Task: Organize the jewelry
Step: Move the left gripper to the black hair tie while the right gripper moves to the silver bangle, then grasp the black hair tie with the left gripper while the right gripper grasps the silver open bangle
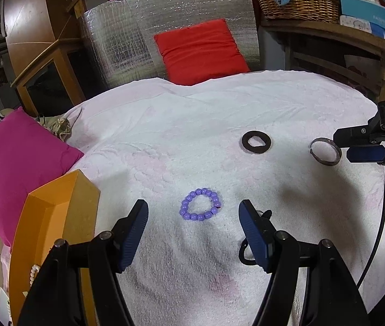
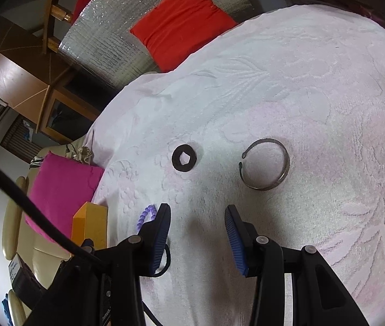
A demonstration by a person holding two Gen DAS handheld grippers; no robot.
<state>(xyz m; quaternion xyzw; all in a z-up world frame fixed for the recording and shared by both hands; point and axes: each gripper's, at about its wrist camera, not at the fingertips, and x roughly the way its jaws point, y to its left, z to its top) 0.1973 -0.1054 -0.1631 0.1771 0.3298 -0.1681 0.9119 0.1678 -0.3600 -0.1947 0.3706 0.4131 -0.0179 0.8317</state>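
Purple bead bracelet (image 1: 200,205) lay flat on the white textured towel (image 1: 165,135) that covered the surface: a closed ring of round, glossy lilac beads with a small dark spot at its 3 o'clock edge. It sat just ahead of the left gripper (image 1: 193,214), in line with the gap between the fingers (image 1: 135,225), which stood spread wide and touched nothing.

At 1 o'clock from the bracelet lay a dark flat ring (image 1: 256,142) with an irregular hole. Farther toward 2 o'clock lay an open metal bangle (image 1: 325,151), thin, grey-brown, with a gap in its band.

Left wrist view only:
- orange box (image 1: 56,217) at 9 o'clock of the fingers, standing at the towel's edge, with a strand of pale beads (image 1: 33,274) at its lower side
- right gripper (image 1: 355,146) entering from 3 o'clock, its tips just beside the bangle; contact could not be judged
- wicker basket (image 1: 295,0) on a shelf at 1 o'clock
- small dark looped item (image 1: 246,255), partly hidden behind the right-hand finger; kind not clear

Right wrist view only:
- bangle's gap faced 9 o'clock, toward the dark flat ring
- right gripper's fingers parted, nothing between them; bangle ahead at 1 o'clock and clear of the tips
- bracelet mostly hidden behind the left-hand finger

Both views showed a red cushion (image 1: 200,49) on silver foil matting (image 1: 127,35) beyond the towel, and a magenta cushion (image 1: 16,157) at 9 o'clock.
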